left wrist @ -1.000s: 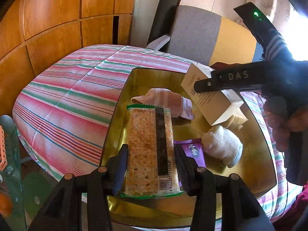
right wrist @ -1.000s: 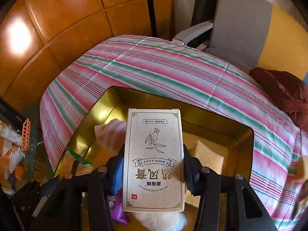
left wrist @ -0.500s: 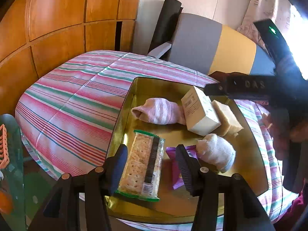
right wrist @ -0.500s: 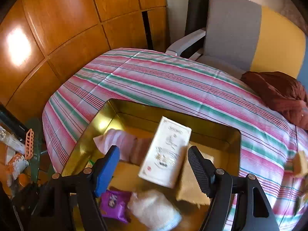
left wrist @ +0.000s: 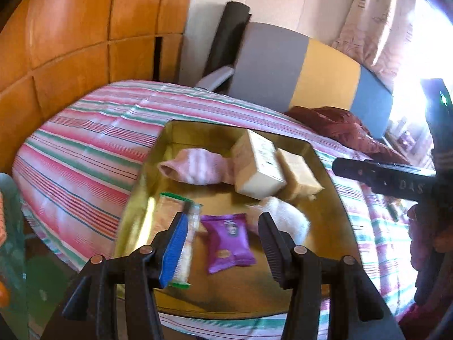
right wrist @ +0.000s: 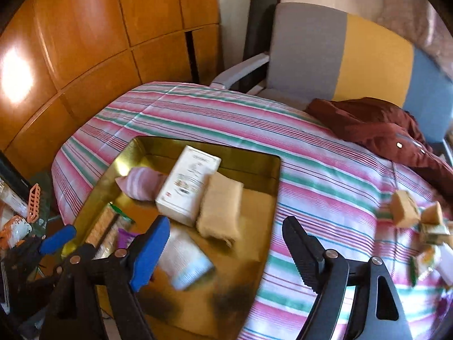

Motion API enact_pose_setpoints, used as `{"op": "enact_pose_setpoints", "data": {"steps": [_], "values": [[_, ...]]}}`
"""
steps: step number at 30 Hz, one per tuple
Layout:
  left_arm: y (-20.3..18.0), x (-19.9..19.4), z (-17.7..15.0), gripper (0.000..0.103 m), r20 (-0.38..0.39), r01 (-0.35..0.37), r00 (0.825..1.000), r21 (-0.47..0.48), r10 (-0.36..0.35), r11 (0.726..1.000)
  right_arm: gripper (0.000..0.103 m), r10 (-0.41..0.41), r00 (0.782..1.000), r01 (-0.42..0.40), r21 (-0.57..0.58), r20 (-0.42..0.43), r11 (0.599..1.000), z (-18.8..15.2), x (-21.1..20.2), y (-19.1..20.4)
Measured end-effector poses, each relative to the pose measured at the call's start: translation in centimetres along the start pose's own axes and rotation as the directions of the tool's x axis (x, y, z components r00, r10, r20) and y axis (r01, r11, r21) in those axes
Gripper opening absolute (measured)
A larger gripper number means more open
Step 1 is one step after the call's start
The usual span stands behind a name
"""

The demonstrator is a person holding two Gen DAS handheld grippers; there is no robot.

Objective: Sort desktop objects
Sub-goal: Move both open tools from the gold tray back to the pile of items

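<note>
Both grippers hung open over a gold tray on a striped tablecloth.

The striped tablecloth [right wrist: 325,175] carried the gold tray [right wrist: 249,158], where the sorted things lay: a white carton [right wrist: 188,185] leaning on a pink striped sock [right wrist: 141,182], a beige sponge [right wrist: 220,209] touching the carton, a white sock [right wrist: 184,257], a cracker packet [left wrist: 181,232] and a purple sachet [left wrist: 229,239]. The right gripper [right wrist: 226,252] was opening, nothing between its jaws; the left gripper [left wrist: 223,243] stood apart, gripping nothing. More small items [right wrist: 419,221] lay on the cloth, well apart from the tray.
</note>
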State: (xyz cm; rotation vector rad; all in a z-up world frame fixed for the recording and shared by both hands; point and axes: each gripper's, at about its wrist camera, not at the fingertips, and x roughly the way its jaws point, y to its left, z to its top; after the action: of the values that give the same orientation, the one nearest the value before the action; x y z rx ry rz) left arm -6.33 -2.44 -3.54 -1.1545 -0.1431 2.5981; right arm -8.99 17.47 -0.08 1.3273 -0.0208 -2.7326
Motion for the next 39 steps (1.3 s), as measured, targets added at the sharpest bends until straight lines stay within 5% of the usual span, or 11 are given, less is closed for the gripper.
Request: {"op": "enact_pose_setpoints", "data": {"steps": [10,23,31,39], "values": [[-5.6,-0.3,-0.2,0.053,0.003,0.06,0.998,0.133,-0.061,0.989,0.083,-0.045,0.999,0.046,0.119,-0.007,0.992,-3.5,-2.7,-6.4],[-14.5,-0.6,-1.2,0.057,-0.046,0.224,0.974,0.295,-0.221,0.929,0.083,-0.093,0.993,0.108,0.269,-0.067,0.957,-8.4,-5.6,-15.9],[-18.6,0.1,-1.4,0.057,-0.113,0.292,0.956,0.325,-0.269,0.899,0.078,-0.171,0.978,0.205,0.42,-0.118,0.884,-12.4,-9.7,-25.9],[-21.1,1.8,-1.4,0.057,-0.174,0.325,0.943,0.311,-0.283,0.893,0.078,-0.292,0.935,0.356,0.511,-0.203,0.782,-16.6,-14.4,-36.1]]}}
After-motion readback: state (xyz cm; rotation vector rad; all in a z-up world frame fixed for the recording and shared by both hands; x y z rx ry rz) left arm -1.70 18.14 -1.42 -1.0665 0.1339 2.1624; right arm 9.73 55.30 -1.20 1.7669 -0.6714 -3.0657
